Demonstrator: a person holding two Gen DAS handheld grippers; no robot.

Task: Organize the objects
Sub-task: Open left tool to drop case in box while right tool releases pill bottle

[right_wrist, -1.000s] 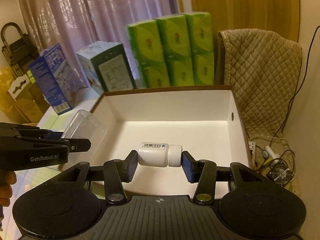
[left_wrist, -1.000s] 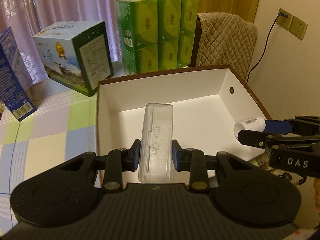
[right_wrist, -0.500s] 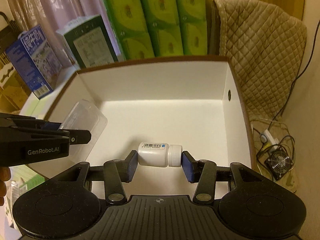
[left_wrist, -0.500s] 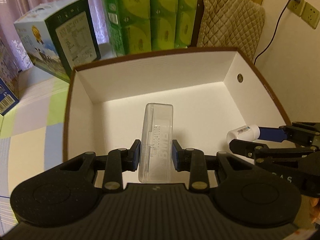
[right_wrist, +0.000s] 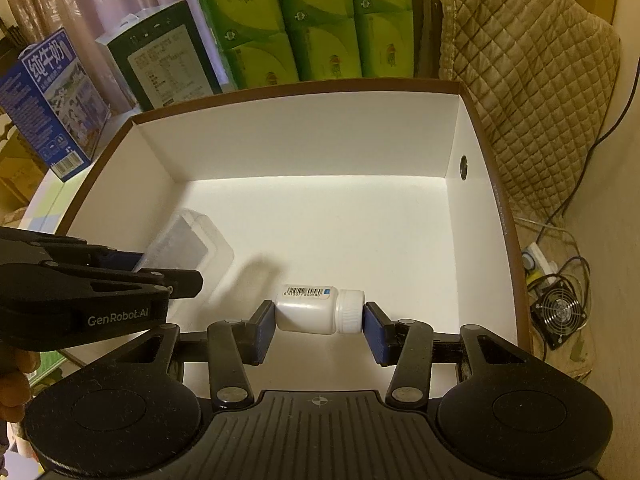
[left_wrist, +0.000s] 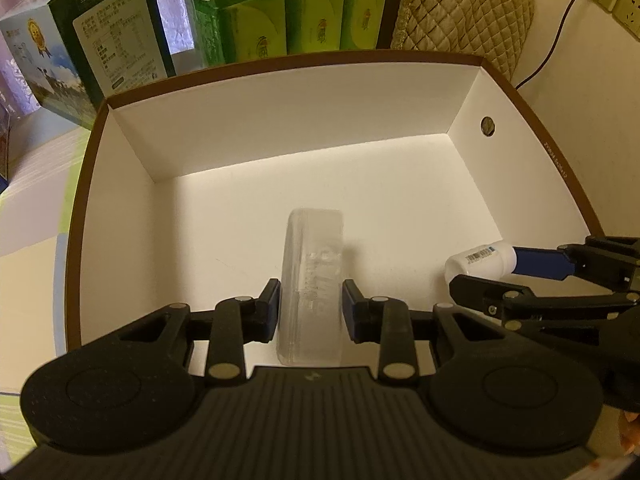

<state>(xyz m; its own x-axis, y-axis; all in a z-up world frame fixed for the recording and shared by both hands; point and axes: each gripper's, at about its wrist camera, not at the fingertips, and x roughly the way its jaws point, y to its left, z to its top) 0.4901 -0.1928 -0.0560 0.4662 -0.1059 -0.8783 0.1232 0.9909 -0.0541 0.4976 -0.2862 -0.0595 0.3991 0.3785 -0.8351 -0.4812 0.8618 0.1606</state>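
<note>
A clear, oblong plastic case (left_wrist: 311, 280) with faint embossed lettering stands lengthwise between the blue pads of the left gripper (left_wrist: 311, 312), whose jaws are closed on its long sides, its far end reaching out over the near left of the white box (left_wrist: 280, 140). A small white bottle (right_wrist: 320, 309) with a ribbed cap and barcode label lies sideways, clamped end to end in the right gripper (right_wrist: 319, 330), over the near right floor of the box.
</note>
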